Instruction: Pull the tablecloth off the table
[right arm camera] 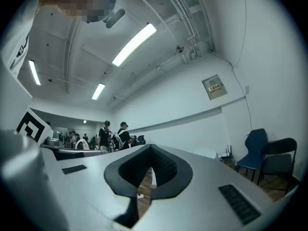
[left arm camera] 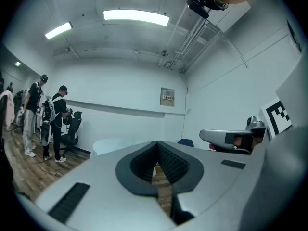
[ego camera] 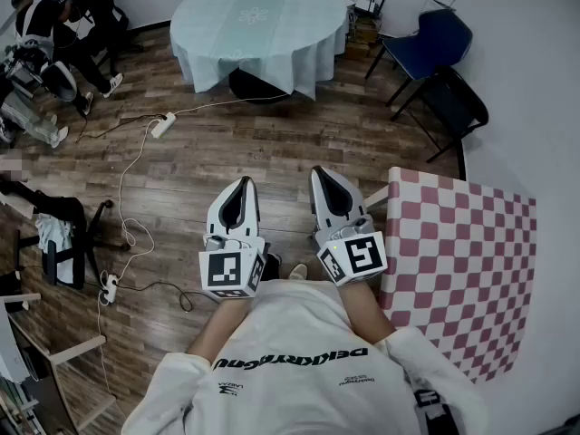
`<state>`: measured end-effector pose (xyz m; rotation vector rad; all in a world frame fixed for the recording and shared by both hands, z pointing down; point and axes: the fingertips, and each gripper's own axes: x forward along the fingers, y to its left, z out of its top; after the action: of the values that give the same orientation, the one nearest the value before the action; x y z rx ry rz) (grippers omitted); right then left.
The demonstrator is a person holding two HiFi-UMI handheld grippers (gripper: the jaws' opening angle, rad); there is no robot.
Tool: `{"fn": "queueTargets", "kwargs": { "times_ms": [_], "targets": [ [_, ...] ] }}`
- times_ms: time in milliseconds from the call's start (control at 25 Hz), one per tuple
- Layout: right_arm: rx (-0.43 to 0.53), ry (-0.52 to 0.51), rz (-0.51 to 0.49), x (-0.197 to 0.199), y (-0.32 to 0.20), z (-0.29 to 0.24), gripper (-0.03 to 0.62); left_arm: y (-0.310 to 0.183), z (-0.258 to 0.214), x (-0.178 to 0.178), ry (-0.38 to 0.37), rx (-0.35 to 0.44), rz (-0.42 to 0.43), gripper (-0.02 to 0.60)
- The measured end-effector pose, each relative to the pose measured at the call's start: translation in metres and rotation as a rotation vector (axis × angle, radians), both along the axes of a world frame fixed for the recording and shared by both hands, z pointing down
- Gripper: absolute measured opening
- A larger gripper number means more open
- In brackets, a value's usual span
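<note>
A round table under a pale blue tablecloth (ego camera: pixel 258 21) stands at the far end of the room, well away from both grippers. The same tablecloth (left arm camera: pixel 113 145) shows faintly past the left jaws. My left gripper (ego camera: pixel 241 184) and right gripper (ego camera: pixel 323 172) are held side by side at waist height, pointing level toward that table. Both are shut with nothing between the jaws. In the left gripper view the left gripper (left arm camera: pixel 157 146) has its jaws together; in the right gripper view the right gripper (right arm camera: pixel 151 149) looks the same.
A red-and-white checkered table (ego camera: pixel 458 270) is close at my right. Two chairs (ego camera: pixel 435 62) stand at the far right wall. A power strip and white cable (ego camera: pixel 161 127) lie on the wood floor. Several people (ego camera: pixel 45 34) and office chairs are at the far left.
</note>
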<state>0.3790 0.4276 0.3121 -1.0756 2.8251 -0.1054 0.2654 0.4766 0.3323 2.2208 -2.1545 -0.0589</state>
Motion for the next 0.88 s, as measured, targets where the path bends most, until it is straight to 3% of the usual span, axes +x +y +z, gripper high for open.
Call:
{"fn": "queueTargets", "kwargs": {
  "times_ms": [200,520,880],
  "targets": [
    [-0.021,-0.035,0.021,0.016,-0.001,0.003,0.029,0.004,0.003,0.013,-0.022,0.001,0.013,0.015],
    [-0.019,0.011,-0.002,0.017,0.003,0.014,0.029,0.006,0.012,0.025,-0.033,-0.016,0.006,0.015],
    [-0.04,0.048,0.033,0.001,-0.045,0.036,0.029,-0.043,0.041,-0.009,0.006,-0.064,-0.016,0.015]
  ]
}}
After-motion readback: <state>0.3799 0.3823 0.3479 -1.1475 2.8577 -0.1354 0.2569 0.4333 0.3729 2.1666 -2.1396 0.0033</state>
